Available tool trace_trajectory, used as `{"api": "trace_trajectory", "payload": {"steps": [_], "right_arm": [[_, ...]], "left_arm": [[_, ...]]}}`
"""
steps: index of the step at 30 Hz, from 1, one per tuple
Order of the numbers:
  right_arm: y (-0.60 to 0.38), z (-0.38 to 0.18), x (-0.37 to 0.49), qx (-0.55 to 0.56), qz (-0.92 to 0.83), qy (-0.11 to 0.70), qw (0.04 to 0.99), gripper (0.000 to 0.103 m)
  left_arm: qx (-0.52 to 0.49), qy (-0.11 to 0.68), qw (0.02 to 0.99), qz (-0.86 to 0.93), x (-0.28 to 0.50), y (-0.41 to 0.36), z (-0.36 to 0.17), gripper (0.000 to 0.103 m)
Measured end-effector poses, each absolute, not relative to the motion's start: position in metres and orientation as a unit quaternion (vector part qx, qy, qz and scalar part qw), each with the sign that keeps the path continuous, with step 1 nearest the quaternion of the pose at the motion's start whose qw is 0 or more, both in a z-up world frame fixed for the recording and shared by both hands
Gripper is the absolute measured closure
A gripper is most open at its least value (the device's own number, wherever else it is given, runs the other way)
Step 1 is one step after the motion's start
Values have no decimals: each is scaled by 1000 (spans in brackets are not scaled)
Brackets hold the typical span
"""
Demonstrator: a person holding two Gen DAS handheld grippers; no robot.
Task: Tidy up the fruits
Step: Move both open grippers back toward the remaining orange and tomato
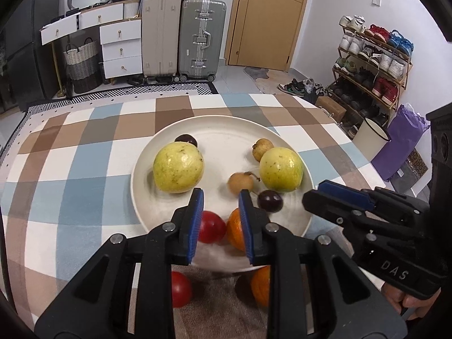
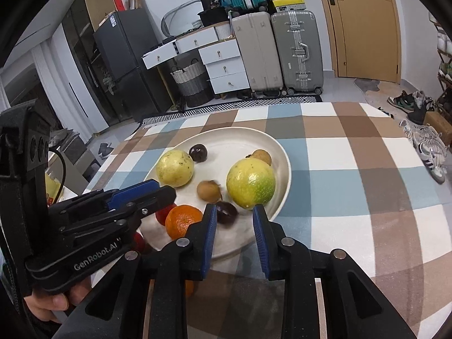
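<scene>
Left tool (image 1: 221, 197) open over plate (image 1: 158, 147), right tool (image 2: 235, 214) open alongside

Tablecloth (image 1: 84, 169): checked in brown, blue, white and grey.
Plate (image 1: 223, 130): plain off-white.
Guavas (image 1: 178, 167) (image 1: 281, 169): yellow-green, dark-speckled.
Longans (image 1: 240, 183) (image 1: 262, 149): tan.
Cherries (image 1: 270, 201) (image 1: 186, 139): dark purple.
Tomato (image 1: 210, 226): red.
Tangerine (image 1: 236, 230): orange.
Left gripper (image 1: 221, 197), right gripper (image 2: 235, 212): black with blue pads (image 1: 196, 226).
</scene>
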State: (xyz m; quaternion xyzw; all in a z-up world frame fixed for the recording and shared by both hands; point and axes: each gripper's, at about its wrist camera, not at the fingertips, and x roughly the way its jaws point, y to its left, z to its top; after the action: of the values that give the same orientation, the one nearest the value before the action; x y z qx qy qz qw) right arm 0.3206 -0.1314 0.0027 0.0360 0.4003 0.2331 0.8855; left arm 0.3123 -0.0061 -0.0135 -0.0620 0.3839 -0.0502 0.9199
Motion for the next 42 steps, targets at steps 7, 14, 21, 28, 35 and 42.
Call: {"api": "trace_trajectory", "payload": {"steps": [7,14,21,28,35,42], "right_arm": [[-144,8,304,33,236,403,884,31],[-153,9,295,41,223,408,885,1],[-152,9,287,41,222,414,882,1],[-148,4,279,38,223,422,878,1],[-140,1,274,32,223,429,875,1],[-130,-9,275,15,225,446,866,1]], "left_arm": [[-55,373,926,-22,279,4,0,18],[-60,360,931,-8,245,18,8,1],[-65,365,929,2,223,28,7,1],[-58,375,925,5,209,31,-7,1],[-71,375,924,7,213,38,-19,1],[-71,386,920,13,219,40,-30,1]]}}
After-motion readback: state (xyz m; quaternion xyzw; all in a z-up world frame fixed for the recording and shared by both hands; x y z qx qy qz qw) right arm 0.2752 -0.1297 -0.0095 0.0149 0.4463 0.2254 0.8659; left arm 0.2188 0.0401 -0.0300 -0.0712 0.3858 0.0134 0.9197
